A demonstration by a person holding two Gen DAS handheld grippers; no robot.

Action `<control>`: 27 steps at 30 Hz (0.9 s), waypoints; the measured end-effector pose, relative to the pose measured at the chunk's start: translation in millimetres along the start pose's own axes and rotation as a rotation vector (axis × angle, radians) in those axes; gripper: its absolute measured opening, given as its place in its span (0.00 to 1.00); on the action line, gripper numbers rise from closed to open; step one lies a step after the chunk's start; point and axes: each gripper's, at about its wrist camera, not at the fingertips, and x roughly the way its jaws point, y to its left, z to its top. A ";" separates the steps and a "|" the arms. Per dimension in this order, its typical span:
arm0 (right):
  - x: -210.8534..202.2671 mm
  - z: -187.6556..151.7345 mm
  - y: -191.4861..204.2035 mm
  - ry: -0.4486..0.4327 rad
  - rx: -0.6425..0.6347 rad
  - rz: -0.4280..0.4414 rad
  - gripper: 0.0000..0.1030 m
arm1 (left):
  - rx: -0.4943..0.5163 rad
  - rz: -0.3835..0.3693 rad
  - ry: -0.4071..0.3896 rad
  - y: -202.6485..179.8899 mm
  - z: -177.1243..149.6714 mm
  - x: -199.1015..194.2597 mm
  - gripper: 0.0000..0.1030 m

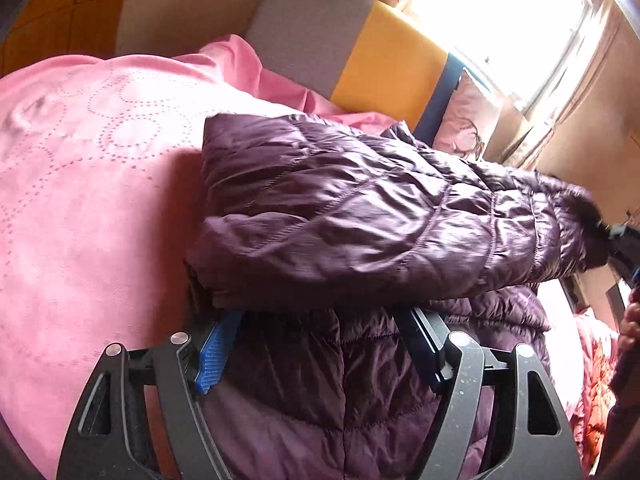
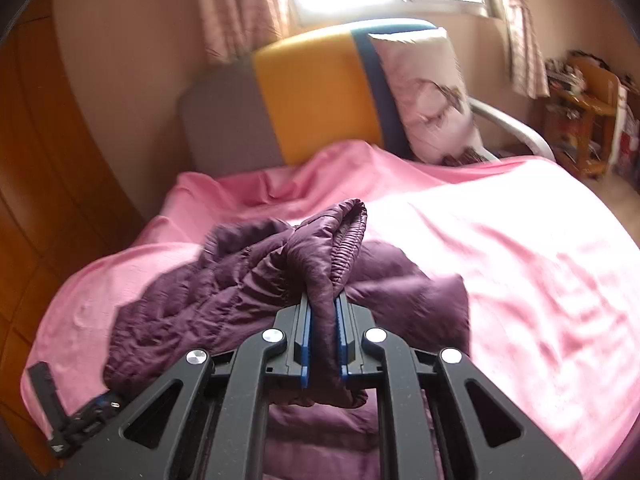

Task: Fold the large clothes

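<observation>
On the bed (image 1: 80,200), through my left wrist camera, I see the purple quilted jacket (image 1: 360,216) lying across the pink bedspread (image 1: 72,240), filling the frame from centre out to 3 o'clock. One padded layer is doubled over another, its folded edge running just above my left gripper (image 1: 320,320). That gripper's jaws stand released, wide apart, with the blue pad (image 1: 212,356) at 7 o'clock and the dark finger at 5 o'clock, both tips tucked under the overhanging fold. Whether the tips touch the cloth I cannot tell. At 12 o'clock the headboard (image 1: 320,40) shows grey and yellow panels, with a bright window (image 1: 500,20) at 1 o'clock. At 3 o'clock, a blurred dark shape meets the far end of the jacket.

From my right wrist camera, the right gripper (image 2: 322,312) sits at 6 o'clock with its jaws clenched on a ribbed, gathered edge of the jacket (image 2: 240,280), which rises in a loop above the pads. The rest of the jacket lies bunched on the bedspread (image 2: 520,260) toward 8 o'clock. A pillow (image 2: 428,96) leans against the headboard (image 2: 312,96) at 1 o'clock, curtains (image 2: 236,4) hang at 11 o'clock, and a wooden shelf unit (image 2: 584,112) holds blurred items at 2 o'clock. The left gripper (image 2: 72,420) shows partly at 8 o'clock.
</observation>
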 end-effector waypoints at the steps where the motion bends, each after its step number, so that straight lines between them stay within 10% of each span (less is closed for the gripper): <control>1: 6.1 -5.2 -11.2 0.020 0.017 -0.019 0.09 | 0.011 0.007 0.003 -1.6 -0.6 1.0 0.72; 12: 42.1 -48.1 -79.2 0.149 0.134 -0.129 0.13 | 0.060 0.071 0.051 -7.8 -2.8 7.6 0.72; 14: 35.0 -47.8 -79.5 0.137 0.126 -0.154 0.37 | 0.077 0.081 0.044 -9.0 -6.2 -5.2 0.72; 20: -9.7 -36.2 -60.1 -0.030 0.082 -0.156 0.64 | 0.126 0.081 -0.081 -7.5 -9.1 -60.3 0.72; 27: 17.0 -26.0 -1.1 -0.026 -0.045 -0.138 0.72 | 0.090 0.023 -0.154 -26.4 44.1 -46.4 0.72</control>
